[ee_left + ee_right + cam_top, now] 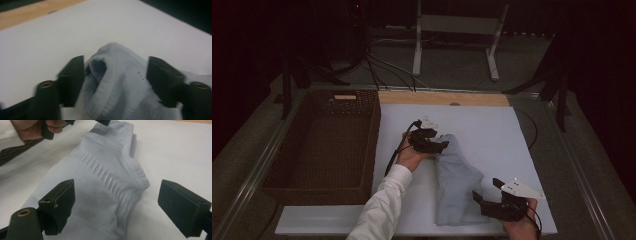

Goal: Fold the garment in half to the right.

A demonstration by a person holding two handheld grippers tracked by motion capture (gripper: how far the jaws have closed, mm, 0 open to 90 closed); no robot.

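Straddling ribbed knit sock [120,92], black blocky left tool [115,75]

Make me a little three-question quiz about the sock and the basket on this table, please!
1. True or false: the pale blue sock lies inside the wicker basket.
2. Which gripper is at the sock's far end? A) left gripper B) right gripper
3. Fill in: the sock lies on a ___ board.

Key: 1. False, it lies on the board beside the basket. 2. A, its fingers straddle that end. 3. White.
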